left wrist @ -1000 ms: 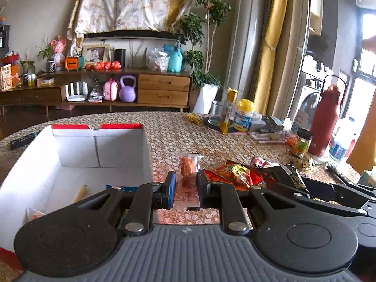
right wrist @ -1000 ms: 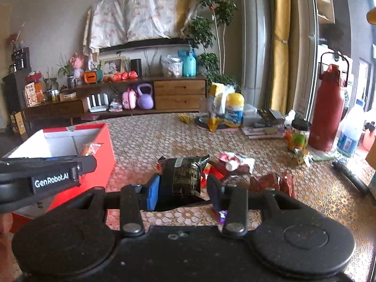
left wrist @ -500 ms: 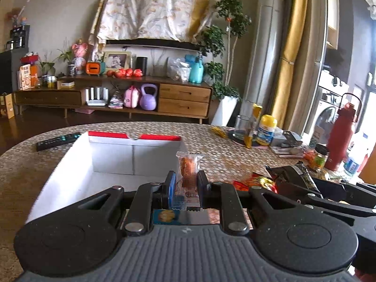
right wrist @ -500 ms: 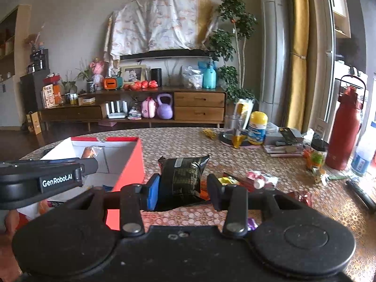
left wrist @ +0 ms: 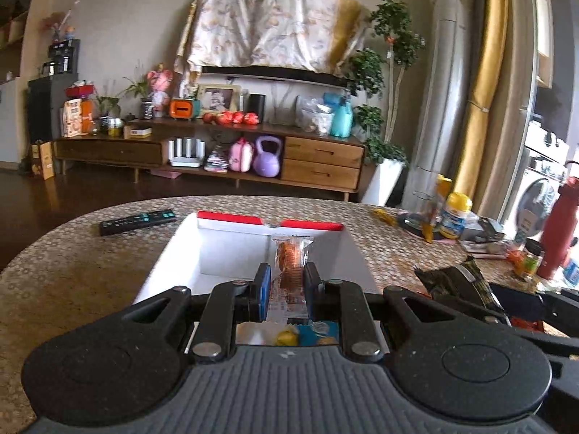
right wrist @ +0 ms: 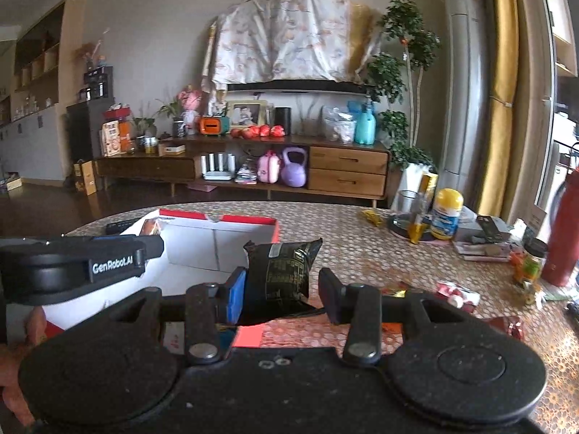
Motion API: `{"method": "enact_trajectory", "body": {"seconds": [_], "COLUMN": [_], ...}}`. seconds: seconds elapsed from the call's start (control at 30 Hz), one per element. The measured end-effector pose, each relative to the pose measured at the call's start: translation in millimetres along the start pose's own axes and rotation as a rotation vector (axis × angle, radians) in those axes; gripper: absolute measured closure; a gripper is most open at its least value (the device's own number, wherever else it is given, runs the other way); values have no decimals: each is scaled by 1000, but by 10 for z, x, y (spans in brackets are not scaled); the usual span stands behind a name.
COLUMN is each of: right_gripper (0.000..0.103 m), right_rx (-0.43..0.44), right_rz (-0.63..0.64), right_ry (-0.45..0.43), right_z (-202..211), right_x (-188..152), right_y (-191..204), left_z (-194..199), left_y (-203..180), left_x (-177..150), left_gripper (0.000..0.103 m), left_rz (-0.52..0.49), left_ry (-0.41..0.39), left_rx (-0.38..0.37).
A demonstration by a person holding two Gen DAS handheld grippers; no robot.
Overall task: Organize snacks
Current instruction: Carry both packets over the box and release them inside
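Both hand-held grippers have carried their snack packets over the box.

We look across a lived-in sitting room in daylight.

Beyond our round patterned table we see a low wooden sideboard against a pale wall, a patterned cloth draped above it, a potted tree beside it, gold curtains to the right and a dark wooden floor.
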State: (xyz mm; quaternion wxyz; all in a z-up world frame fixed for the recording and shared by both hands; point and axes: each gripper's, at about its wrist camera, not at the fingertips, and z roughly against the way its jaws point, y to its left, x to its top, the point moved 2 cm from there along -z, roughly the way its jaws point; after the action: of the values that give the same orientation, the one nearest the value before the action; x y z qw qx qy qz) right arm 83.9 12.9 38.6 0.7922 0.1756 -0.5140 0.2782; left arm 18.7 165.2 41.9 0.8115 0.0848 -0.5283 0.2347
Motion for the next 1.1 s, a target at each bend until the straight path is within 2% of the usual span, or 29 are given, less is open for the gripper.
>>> {"method": "enact_trajectory", "body": {"seconds": [0.1,0.3,0.57,0.9,1.1], "right_gripper": [62,62,62,60,56], "right_rx": [19,64,120,116,112], "right_rz": [17,59,104,136,151], "right_ry": [7,46,127,153,151], "right_z": [-58,-218,-424,-464,-473], "right_x": [10,-25,-180,-285,-297], "right_y": [97,332,600,675,697], "left_z": [-79,-311,-486,-591,-600], "left_y": [126,348,506,531,527], "left_x": [24,0,-78,-185,-211], "left_gripper": [85,85,84,84,77], "left_rz": [6,9,5,7,6], "left_ry": [7,74,141,190,207], "left_rx": [32,65,81,82,87]}}
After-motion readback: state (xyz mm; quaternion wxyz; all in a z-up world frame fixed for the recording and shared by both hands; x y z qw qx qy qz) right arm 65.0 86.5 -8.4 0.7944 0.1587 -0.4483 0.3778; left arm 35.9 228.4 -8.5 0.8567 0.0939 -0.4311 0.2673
